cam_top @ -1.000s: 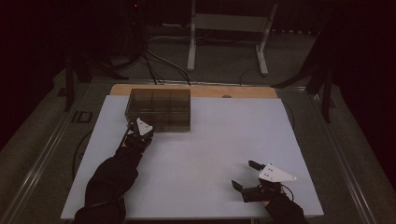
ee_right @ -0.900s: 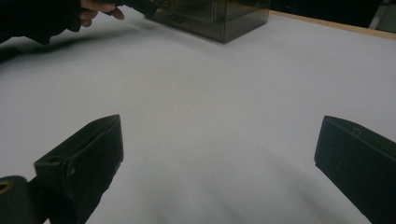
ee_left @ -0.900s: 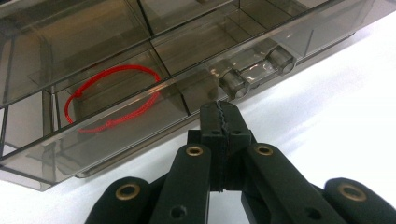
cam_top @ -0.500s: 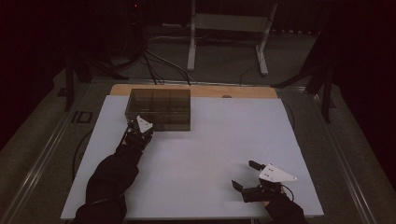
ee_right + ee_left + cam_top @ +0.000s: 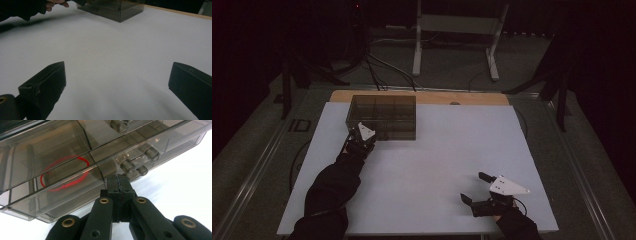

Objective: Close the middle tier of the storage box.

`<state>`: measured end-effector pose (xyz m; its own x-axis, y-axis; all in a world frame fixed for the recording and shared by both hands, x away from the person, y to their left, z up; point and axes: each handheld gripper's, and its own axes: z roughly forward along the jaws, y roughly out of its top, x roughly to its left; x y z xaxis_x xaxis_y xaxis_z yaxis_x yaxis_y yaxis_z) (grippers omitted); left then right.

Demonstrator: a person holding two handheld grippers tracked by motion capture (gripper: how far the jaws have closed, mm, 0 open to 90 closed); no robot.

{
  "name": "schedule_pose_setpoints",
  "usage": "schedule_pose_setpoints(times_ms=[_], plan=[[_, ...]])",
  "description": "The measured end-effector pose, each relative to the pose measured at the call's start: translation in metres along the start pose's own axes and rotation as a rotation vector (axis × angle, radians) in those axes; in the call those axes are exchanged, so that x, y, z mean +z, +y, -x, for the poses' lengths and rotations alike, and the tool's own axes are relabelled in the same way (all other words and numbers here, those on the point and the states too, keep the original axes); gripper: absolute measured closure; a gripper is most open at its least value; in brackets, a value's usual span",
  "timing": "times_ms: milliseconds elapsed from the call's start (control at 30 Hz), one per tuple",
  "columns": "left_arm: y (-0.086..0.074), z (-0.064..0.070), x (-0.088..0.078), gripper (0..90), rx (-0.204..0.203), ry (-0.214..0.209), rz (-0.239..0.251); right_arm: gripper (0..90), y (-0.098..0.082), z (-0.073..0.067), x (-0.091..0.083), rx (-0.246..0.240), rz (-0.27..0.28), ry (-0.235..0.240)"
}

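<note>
A smoky see-through drawer box point(image 5: 384, 116) stands at the back left of the white tabletop point(image 5: 432, 160). My left gripper point(image 5: 355, 134) is at the box's front left corner. In the left gripper view its jaws point(image 5: 117, 179) are pressed shut against each other, with the tips just below a clear drawer knob point(image 5: 127, 165) and nothing between them. A red ring point(image 5: 64, 173) lies inside one drawer. My right gripper point(image 5: 475, 187) rests near the front right of the table. Its jaws stand wide open over bare white surface point(image 5: 117, 72). The box point(image 5: 112, 8) is far off at the top of the right gripper view.
A strip of wood edge point(image 5: 427, 97) runs behind the white top. Beyond it stand a metal frame's legs point(image 5: 417, 50) and floor cables point(image 5: 377, 65). Dark posts flank the table. Open white surface lies between the two grippers.
</note>
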<state>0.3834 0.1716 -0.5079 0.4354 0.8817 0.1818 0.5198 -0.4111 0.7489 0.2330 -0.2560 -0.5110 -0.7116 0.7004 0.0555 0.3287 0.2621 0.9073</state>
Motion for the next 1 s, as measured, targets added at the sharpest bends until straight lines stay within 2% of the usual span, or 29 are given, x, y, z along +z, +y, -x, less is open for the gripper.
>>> schedule_pose_setpoints(times_ms=[67, 333, 433, 500, 1000], plan=[[-0.0002, -0.0008, 0.001, 90.0, -0.015, -0.003, 0.006, 1.3, 0.0005, -0.0002, -0.0003, 0.001, 0.004, 0.001], [0.0008, -0.0032, 0.0028, 90.0, -0.012, 0.002, -0.001, 1.3, 0.0006, -0.0002, -0.0005, 0.003, 0.006, 0.001], [0.0004, -0.0036, 0.0048, 90.0, -0.024, 0.003, 0.001, 1.3, -0.0003, 0.0005, 0.0002, 0.004, 0.001, -0.001], [0.0006, -0.0035, 0.0059, 90.0, -0.014, 0.005, -0.004, 1.3, 0.0001, 0.0, -0.0002, 0.002, 0.004, 0.0], [0.0043, -0.0044, 0.0089, 90.0, -0.007, 0.007, -0.011, 1.3, -0.001, 0.0009, 0.0003, 0.006, -0.003, 0.0]])
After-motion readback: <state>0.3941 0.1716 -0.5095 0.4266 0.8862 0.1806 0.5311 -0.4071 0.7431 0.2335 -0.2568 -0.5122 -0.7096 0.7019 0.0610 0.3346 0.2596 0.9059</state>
